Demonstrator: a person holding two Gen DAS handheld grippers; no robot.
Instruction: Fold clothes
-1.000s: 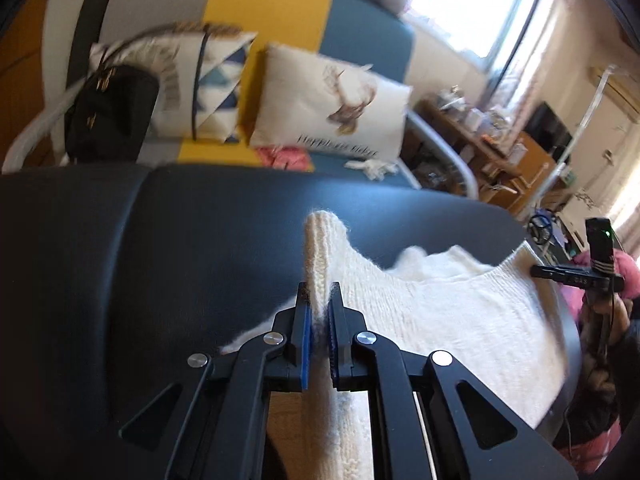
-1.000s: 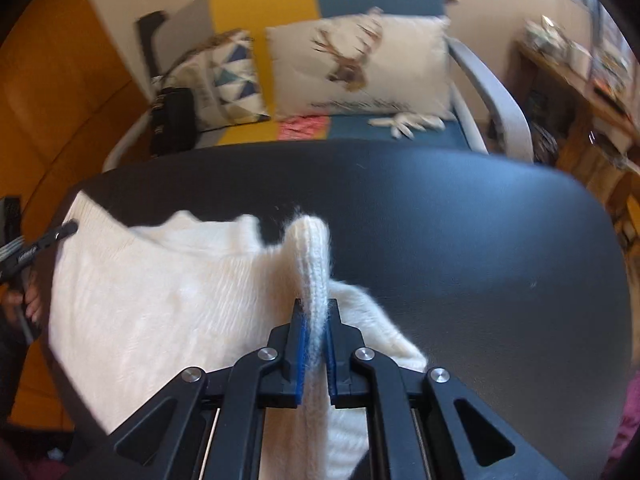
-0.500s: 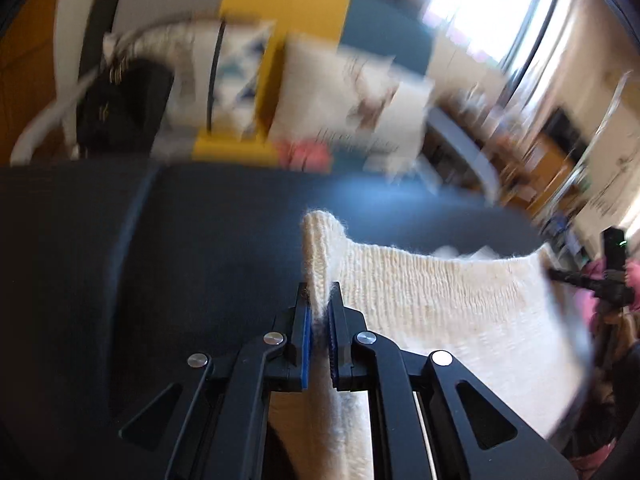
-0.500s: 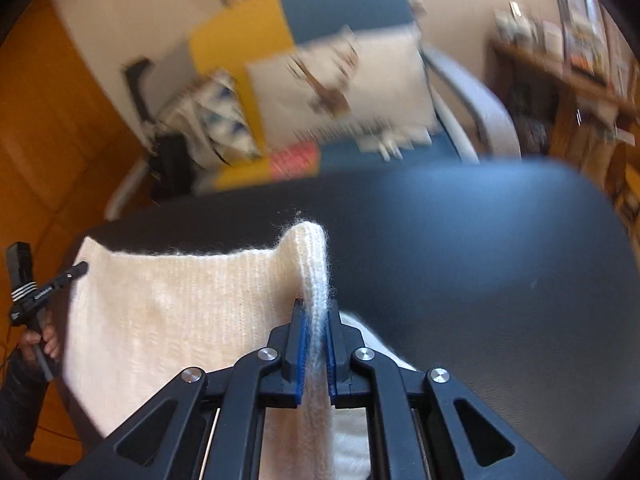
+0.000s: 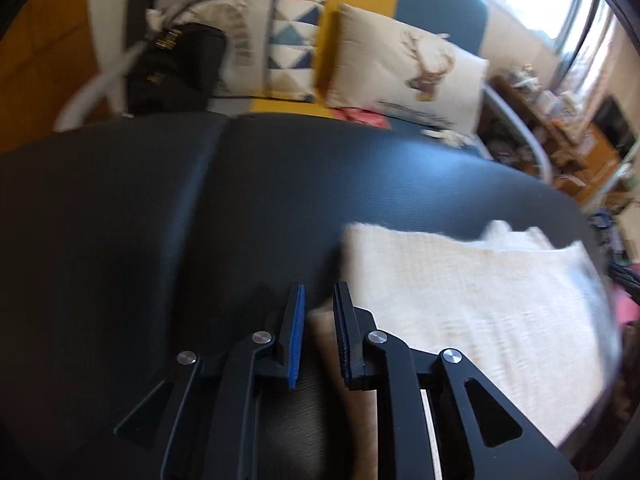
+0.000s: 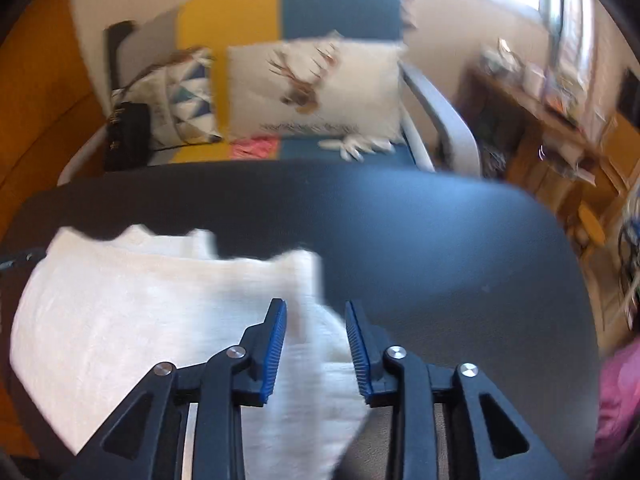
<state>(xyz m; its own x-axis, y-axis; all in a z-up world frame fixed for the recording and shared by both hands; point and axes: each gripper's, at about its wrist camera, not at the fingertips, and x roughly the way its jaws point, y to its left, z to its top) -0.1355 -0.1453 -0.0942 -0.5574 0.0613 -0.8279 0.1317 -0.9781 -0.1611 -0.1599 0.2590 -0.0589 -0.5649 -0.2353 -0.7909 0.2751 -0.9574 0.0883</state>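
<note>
A cream knit sweater [image 5: 460, 300] lies flat on the black table [image 5: 240, 220], folded over itself, to the right of my left gripper [image 5: 319, 292]. That gripper's jaws are opening; a strip of the knit shows below the gap, but the pads are off it. In the right wrist view the same sweater [image 6: 140, 300] spreads to the left of my right gripper [image 6: 315, 308]. Its jaws are also opening and stand wider, with the sweater's right edge lying under the gap, not pinched.
Behind the table stands a yellow and blue sofa [image 6: 320, 8] with a deer pillow [image 6: 316, 92], a triangle-pattern pillow [image 5: 292, 44] and a black handbag [image 5: 176, 68]. A cluttered wooden shelf [image 6: 552, 120] is at the right. Pink cloth [image 6: 620, 384] shows at the table's right edge.
Both grippers were shut on an upright fold of the sweater's edge. Both have let go, their jaws have parted, and the sweater now lies flat on the table.
</note>
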